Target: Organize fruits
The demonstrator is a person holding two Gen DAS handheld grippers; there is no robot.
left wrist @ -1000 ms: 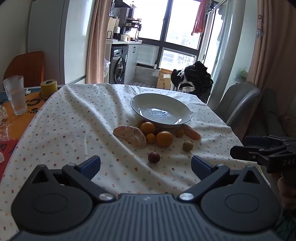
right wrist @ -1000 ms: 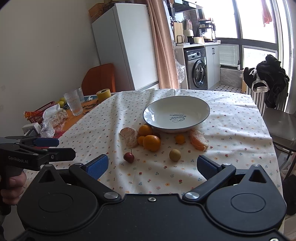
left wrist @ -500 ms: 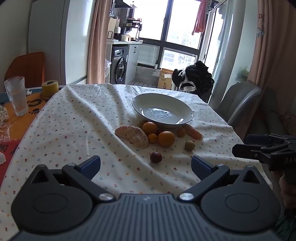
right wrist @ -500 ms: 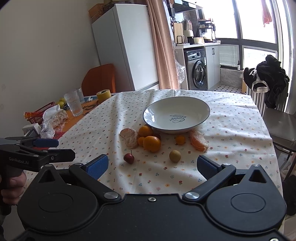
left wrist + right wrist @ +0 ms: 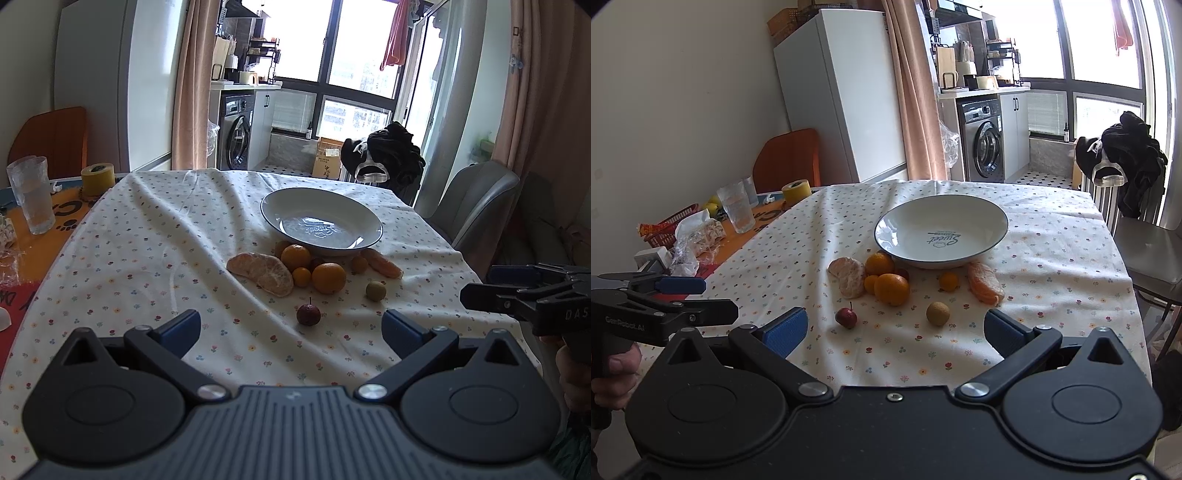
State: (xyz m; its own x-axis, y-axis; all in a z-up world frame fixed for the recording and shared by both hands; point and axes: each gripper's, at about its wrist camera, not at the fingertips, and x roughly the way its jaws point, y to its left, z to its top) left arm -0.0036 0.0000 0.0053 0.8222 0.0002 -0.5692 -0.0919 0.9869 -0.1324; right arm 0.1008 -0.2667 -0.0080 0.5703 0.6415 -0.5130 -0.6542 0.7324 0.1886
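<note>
Both tongs stand apart and empty, the left tongs (image 5: 291, 326) and right tongs (image 5: 895, 328) held low at the near bench edge, aimed at the fruit, evidently ahead of a first pick. The plate (image 5: 991, 236) is bare. Loose fruit lies on the cloth just before it: oranges (image 5: 892, 289), peeled segments (image 5: 262, 272), a red fruit (image 5: 846, 317) nearest.

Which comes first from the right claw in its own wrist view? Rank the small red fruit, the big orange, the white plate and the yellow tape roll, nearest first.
Measured from the right claw:
1. Small red fruit, just ahead, left of centre.
2. Big orange, behind it, mid-cluster.
3. White plate, beyond the fruit, centre.
4. Yellow tape roll, far left, off the cloth.
</note>
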